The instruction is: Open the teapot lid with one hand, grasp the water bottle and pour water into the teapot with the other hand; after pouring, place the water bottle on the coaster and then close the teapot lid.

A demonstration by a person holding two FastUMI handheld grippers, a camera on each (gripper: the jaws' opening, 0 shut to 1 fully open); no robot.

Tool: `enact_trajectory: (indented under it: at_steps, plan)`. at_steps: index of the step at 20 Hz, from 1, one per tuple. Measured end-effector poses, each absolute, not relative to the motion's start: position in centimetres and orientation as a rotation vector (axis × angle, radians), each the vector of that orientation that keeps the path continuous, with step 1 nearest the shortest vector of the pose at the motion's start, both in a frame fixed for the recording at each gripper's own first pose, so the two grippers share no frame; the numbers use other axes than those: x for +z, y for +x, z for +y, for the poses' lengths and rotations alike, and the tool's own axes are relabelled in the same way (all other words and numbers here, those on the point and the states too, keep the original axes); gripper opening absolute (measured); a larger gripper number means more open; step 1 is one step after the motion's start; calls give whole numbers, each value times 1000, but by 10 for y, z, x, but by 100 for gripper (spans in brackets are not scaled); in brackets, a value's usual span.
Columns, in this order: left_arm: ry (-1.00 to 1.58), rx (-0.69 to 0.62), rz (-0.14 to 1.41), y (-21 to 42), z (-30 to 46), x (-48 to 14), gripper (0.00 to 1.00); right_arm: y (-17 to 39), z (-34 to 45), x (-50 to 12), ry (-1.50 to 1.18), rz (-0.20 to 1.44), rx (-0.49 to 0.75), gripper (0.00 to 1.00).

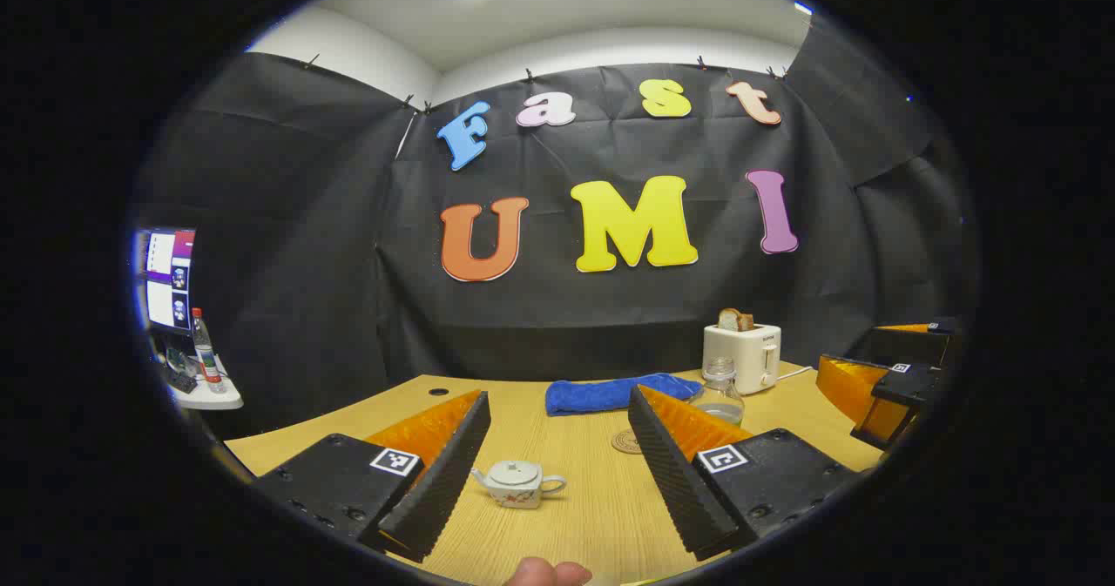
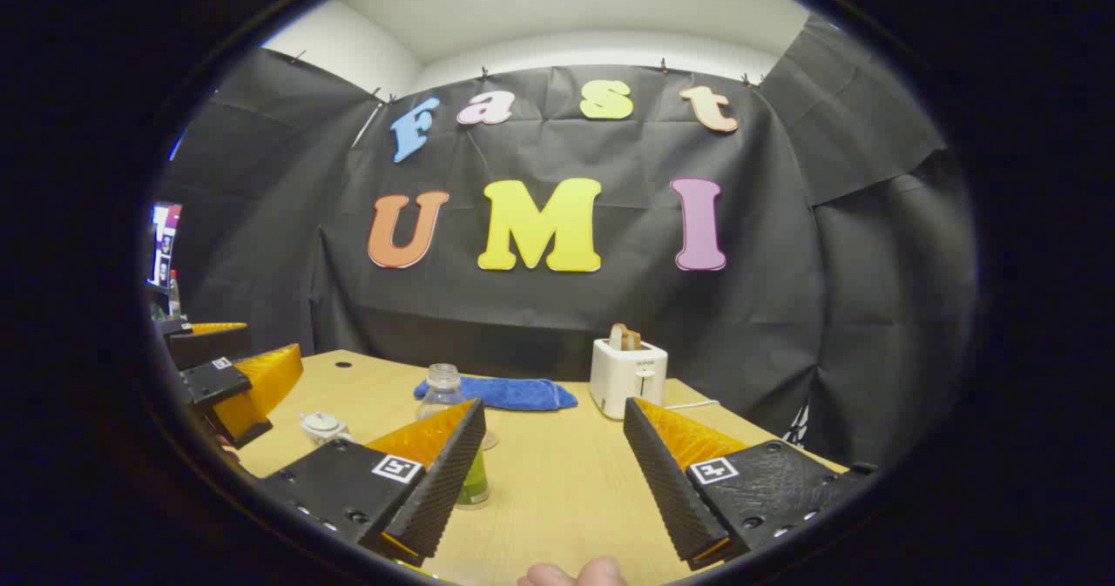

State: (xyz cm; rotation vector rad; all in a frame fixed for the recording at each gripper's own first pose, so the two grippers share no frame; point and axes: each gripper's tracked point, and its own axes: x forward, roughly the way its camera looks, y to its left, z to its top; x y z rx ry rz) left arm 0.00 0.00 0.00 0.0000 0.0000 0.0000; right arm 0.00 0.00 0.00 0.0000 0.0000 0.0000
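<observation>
A small white teapot point(image 1: 518, 484) with its lid on stands on the wooden table point(image 1: 601, 516), low between my left gripper's fingers. My left gripper point(image 1: 557, 407) is open and holds nothing. Beyond its right-hand finger stands a clear water bottle point(image 1: 719, 394), and a round coaster point(image 1: 624, 441) lies just left of it, partly hidden. In the right gripper view the bottle point(image 2: 441, 393) stands just behind the left-hand finger of my right gripper point(image 2: 553, 412), which is open and not touching it. The teapot point(image 2: 322, 427) sits farther left, near the left gripper point(image 2: 239, 386).
A white toaster point(image 1: 742, 355) with bread in it stands at the back right, and a folded blue towel point(image 1: 618, 392) lies beside it. A side shelf with a monitor point(image 1: 170, 277) and a second bottle point(image 1: 206, 351) is off the table's left. The right gripper point(image 1: 880, 386) is at the far right.
</observation>
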Motion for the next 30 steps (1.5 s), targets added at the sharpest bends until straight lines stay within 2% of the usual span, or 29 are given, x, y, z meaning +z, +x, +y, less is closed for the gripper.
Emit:
enact_trajectory:
  at_steps: [16, 17, 19, 20, 30]
  plan:
    - [7, -5, 5, 5, 3, -7, 99, 0, -6, 2, 16, -30, -18, 95]
    - [5, -8, 12, 6, 2, -10, 100, 2, -4, -3, 25, -23, -12, 97]
    - [-2, -8, 25, 9, 3, -15, 100, 4, -1, -14, 33, 5, 0, 95]
    - [-2, -2, 28, 9, 5, -17, 100, 5, -2, -18, 34, 16, 4, 98]
    - [17, 58, 149, 30, 37, -74, 100, 16, 3, -57, 37, 113, 82, 96]
